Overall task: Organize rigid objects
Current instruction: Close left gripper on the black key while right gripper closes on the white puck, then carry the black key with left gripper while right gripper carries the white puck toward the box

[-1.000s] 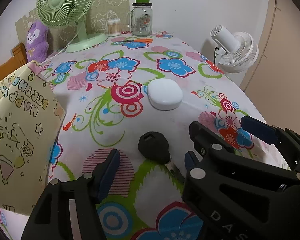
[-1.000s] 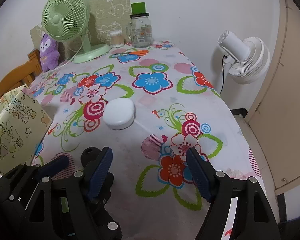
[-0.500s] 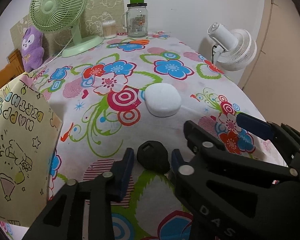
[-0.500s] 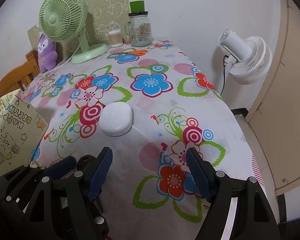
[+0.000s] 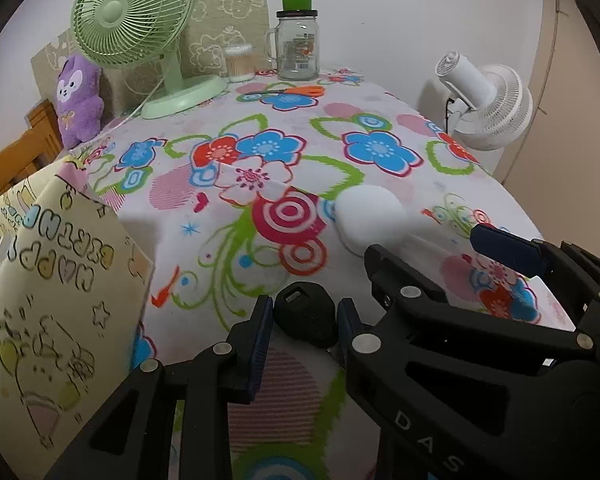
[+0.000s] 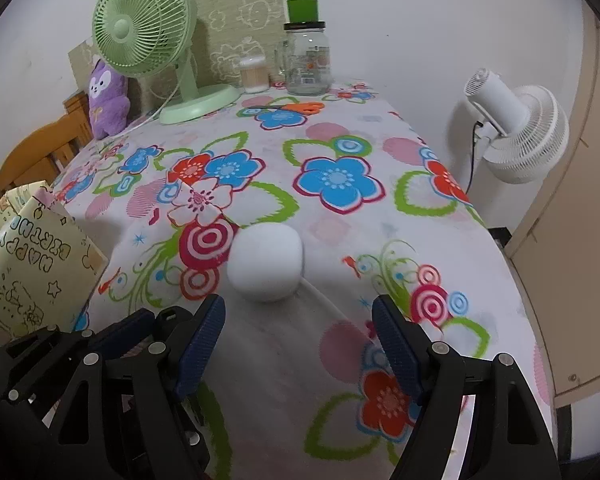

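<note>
A black key point(image 5: 306, 314) lies on the flowered tablecloth point(image 5: 260, 152), near its front edge. My left gripper point(image 5: 304, 320) is shut on the key's black head, one blue pad pressing each side. A white rounded case point(image 6: 266, 262) rests on the cloth just beyond my right gripper point(image 6: 298, 340), which stands open with only cloth between its fingers. In the left wrist view the white case point(image 5: 370, 216) is partly hidden behind the right gripper's black frame. A yellow birthday gift bag point(image 5: 60, 300) stands at the left.
At the back stand a green desk fan point(image 6: 148, 24), a glass jar point(image 6: 308, 60), a cotton swab tub point(image 6: 254, 74) and orange scissors point(image 6: 306, 106). A purple plush point(image 6: 108, 96) leans at the back left. A white fan point(image 6: 520, 132) stands beyond the table's right edge.
My left gripper's fingers have come together onto the black key's head. My right gripper has drawn closer to the white case, still just as wide.
</note>
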### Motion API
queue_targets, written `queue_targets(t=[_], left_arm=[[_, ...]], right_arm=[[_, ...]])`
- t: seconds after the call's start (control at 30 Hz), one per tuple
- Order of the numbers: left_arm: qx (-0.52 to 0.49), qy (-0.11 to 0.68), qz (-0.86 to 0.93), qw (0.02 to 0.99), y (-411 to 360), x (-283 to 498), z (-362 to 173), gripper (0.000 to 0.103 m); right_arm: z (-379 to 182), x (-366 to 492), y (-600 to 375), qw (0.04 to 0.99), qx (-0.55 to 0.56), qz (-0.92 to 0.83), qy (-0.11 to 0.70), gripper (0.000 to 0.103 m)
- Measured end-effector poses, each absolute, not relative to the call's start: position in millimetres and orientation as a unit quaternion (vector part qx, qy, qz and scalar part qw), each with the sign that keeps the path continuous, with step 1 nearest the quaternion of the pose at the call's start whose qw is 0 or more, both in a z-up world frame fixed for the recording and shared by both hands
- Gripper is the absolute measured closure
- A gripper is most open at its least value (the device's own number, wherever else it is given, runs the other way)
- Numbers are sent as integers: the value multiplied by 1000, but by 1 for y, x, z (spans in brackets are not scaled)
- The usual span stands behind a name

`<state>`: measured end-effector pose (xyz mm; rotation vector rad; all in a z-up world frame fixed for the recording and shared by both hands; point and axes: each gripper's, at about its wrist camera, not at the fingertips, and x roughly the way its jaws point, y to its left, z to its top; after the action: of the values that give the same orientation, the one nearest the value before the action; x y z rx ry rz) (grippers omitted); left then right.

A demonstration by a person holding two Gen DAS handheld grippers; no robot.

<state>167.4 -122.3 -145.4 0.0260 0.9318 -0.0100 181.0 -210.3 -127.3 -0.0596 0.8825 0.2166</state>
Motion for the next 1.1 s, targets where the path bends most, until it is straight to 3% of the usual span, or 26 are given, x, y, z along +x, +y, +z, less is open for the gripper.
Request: queue_targets(t=[0.2,0.27,0.43,0.6,1.1], left_arm=[[15,452,0,892,-113,178,-147,69],[14,452,0,892,-110,181,-147,69],[9,455,-2,890,-104,188,-148,69],[7,454,-3,891,-100,190,-148,69],[9,461,-25,887,-100,182,-146,69]], right_arm=[[-131,195,-198,894,-37,110,432,25],[-132,200,-195,892,-36,114,436,34],[-133,209,-188,888,-38,120,441,39],[-136,216,-183,883,-38,127,450,52],[-131,202,-182,885,-39,111,451,53]])
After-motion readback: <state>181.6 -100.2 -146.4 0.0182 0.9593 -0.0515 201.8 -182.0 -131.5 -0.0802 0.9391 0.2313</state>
